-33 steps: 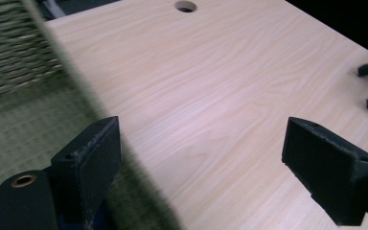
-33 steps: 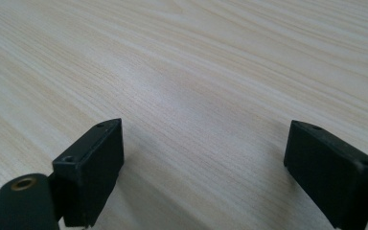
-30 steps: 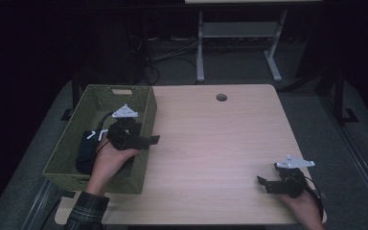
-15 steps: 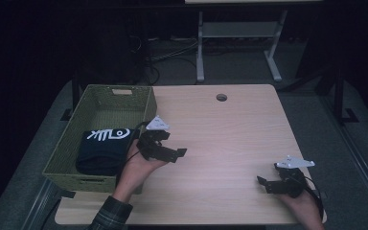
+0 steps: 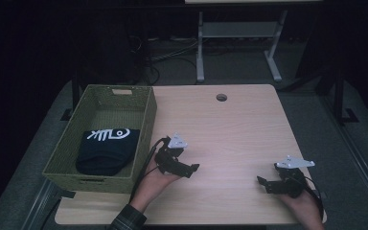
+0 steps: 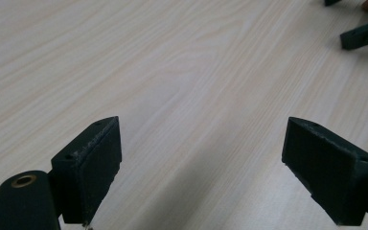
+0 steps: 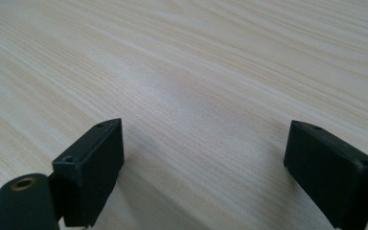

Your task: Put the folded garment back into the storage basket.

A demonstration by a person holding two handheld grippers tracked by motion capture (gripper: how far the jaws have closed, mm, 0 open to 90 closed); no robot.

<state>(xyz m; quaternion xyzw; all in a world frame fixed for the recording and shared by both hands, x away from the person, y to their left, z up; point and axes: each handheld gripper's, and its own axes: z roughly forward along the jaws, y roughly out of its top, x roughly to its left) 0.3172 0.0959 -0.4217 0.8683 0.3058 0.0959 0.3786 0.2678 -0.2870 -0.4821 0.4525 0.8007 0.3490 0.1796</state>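
The folded black garment (image 5: 106,151) lies in my green woven basket (image 5: 146,125). At its three o'clock my left gripper (image 5: 182,168) hovers empty, jaws wide (right gripper (image 5: 268,184) likewise); I'd settle both flat on the table (image 5: 230,129).

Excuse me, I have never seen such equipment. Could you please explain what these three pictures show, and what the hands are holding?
A person sits at a wooden table and holds one hand-held tool in each hand. The high view looks down from above: the left tool is beside a green basket, the right tool near the table's front edge. A dark folded cloth with a white print lies in the basket. The other two pictures come from cameras on the tools: each shows two black jaws, wide open, holding nothing, over bare wood.
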